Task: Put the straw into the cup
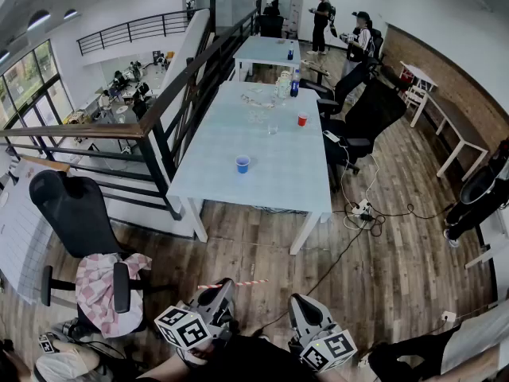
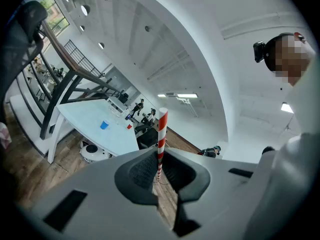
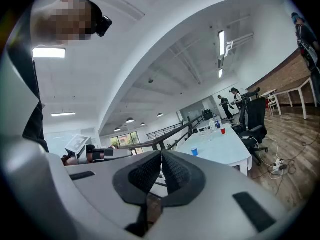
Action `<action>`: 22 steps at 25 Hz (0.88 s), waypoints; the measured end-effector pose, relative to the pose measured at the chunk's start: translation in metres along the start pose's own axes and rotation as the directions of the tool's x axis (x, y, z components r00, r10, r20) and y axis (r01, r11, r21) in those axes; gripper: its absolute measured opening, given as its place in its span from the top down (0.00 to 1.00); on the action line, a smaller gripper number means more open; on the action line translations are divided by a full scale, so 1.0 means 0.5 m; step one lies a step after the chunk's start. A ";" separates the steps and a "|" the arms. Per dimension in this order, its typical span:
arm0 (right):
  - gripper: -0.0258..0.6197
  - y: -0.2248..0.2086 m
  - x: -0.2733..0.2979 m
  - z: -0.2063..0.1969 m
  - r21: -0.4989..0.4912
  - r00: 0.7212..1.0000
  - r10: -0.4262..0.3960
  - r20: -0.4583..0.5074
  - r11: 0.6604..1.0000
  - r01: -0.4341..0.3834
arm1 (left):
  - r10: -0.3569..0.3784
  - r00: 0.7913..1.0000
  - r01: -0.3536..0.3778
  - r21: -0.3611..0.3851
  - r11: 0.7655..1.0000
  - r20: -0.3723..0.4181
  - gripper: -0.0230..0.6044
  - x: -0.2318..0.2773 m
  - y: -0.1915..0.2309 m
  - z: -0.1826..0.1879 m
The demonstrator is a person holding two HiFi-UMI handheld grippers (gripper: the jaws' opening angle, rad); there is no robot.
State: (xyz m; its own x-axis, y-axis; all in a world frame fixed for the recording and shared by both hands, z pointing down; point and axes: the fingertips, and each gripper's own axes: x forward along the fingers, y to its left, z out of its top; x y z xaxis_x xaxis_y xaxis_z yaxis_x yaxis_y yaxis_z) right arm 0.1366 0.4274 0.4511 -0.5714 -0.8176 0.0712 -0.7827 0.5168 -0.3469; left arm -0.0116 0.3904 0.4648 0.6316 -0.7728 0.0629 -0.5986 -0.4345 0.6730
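A red-and-white striped straw point(image 1: 235, 283) lies crosswise in my left gripper point(image 1: 225, 287), low in the head view. In the left gripper view the straw point(image 2: 161, 134) stands up between the pads, and the left gripper point(image 2: 159, 170) is shut on it. A blue cup point(image 1: 242, 163) stands upright on the near half of the long pale table point(image 1: 278, 185), well ahead of both grippers; it also shows as the blue cup point(image 2: 104, 125) and blue cup point(image 3: 194, 152). My right gripper point(image 1: 297, 303) point(image 3: 161, 156) is shut with nothing between its pads.
A red cup point(image 1: 302, 119) stands farther along the table, with bottles point(image 1: 293, 82) and clutter at the far end. A black office chair point(image 1: 79, 221) with a checked cloth is at left beside a railing point(image 1: 171, 106). Black chairs point(image 1: 362, 122) and floor cables point(image 1: 362, 211) are right of the table.
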 end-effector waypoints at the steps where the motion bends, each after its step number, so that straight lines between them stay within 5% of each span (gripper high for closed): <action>1: 0.91 -0.001 0.004 -0.001 0.000 1.000 0.000 -0.002 1.000 0.000 | 0.000 1.000 0.000 0.002 1.000 -0.002 0.90 0.003 0.003 0.001; 22: 0.91 -0.069 0.167 0.008 0.104 0.999 -0.038 -0.025 0.994 0.040 | 0.027 0.998 -0.025 0.021 0.999 -0.062 0.90 0.106 0.106 0.096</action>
State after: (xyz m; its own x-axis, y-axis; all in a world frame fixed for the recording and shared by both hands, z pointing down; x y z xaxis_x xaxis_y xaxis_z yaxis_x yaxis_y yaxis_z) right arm 0.1169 0.3402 0.4651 -0.5477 -0.8297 0.1078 -0.7750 0.4546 -0.4390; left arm -0.0335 0.3043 0.4684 0.6447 -0.7539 0.1261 -0.6245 -0.4243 0.6557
